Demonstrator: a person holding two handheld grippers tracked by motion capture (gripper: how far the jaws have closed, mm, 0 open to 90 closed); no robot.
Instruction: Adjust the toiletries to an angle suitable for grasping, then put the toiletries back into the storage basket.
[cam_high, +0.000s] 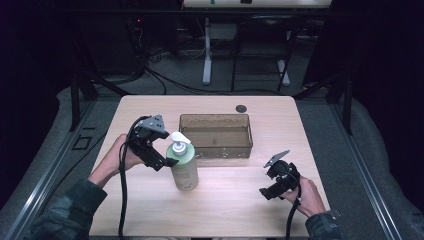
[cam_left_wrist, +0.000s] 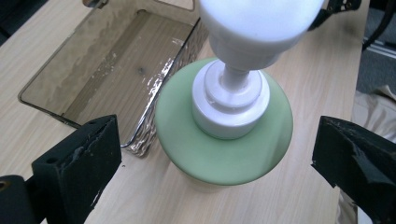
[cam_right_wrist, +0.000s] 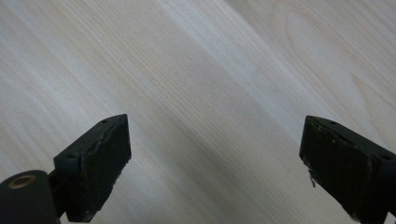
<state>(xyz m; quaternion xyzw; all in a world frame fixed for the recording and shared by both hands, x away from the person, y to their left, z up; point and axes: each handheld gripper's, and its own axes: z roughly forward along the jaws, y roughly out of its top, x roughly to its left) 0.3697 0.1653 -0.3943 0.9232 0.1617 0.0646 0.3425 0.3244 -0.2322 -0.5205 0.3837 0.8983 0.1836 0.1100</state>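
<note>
A green pump bottle (cam_high: 184, 167) stands upright on the desk (cam_high: 235, 200), just in front of the near left corner of a clear tray (cam_high: 216, 136) and apart from it. Its long axis is vertical, with the white pump head (cam_high: 180, 138) on top. The left hand-held gripper (cam_high: 167, 162) sits just left of the bottle at shoulder height; its jaws stand apart. In the left gripper view the bottle (cam_left_wrist: 224, 140) lies between the two jaws, with a gap on either side and no contact visible. The camera there looks down along the bottle's axis onto its shoulder and pump collar. The right hand-held gripper (cam_high: 265, 192) hovers well right of the bottle, jaws apart over bare wood (cam_right_wrist: 210, 84), holding nothing. The left is therefore much the nearer. Judged from this pose, closing the left jaws across the bottle's width would be the coming move; the tray lies just behind the bottle.
</note>
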